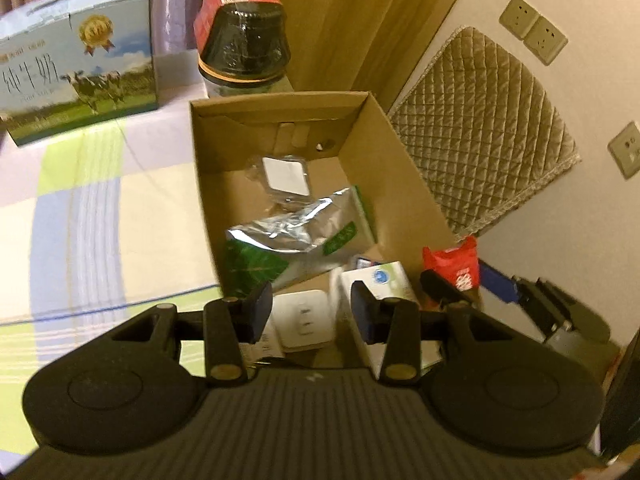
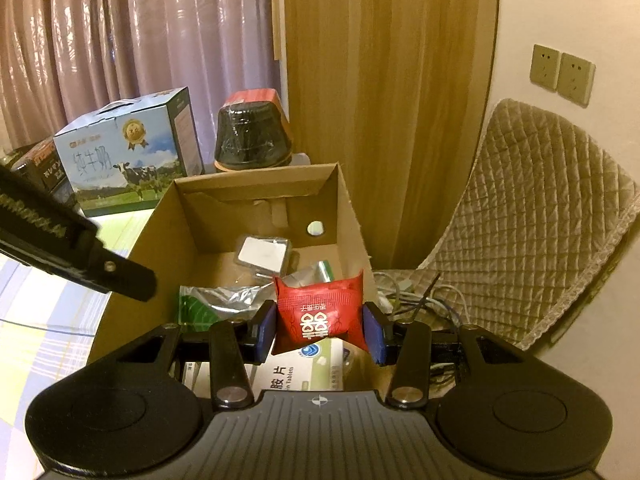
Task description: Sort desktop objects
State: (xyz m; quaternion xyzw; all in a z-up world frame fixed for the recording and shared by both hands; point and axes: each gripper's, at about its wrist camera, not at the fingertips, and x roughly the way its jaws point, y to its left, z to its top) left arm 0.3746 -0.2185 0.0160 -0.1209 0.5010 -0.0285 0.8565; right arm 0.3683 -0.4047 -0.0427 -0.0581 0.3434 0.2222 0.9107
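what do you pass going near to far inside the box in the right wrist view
tablet box → red packet held in the right gripper → silver foil bag → clear case with white insert → round hole in the cardboard box's far wall

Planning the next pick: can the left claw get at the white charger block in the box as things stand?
Probably yes. The left claw stands open and empty right above the white charger block, with nothing lying over it; the tablet box crowds one side.

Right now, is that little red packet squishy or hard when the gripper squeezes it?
Probably squishy. The red packet bulges between the right gripper pads and its crimped corners flare out, like a soft sealed wrapper. It likely weighs little, since it hangs there without sagging. Its glossy film may be a bit slippery.
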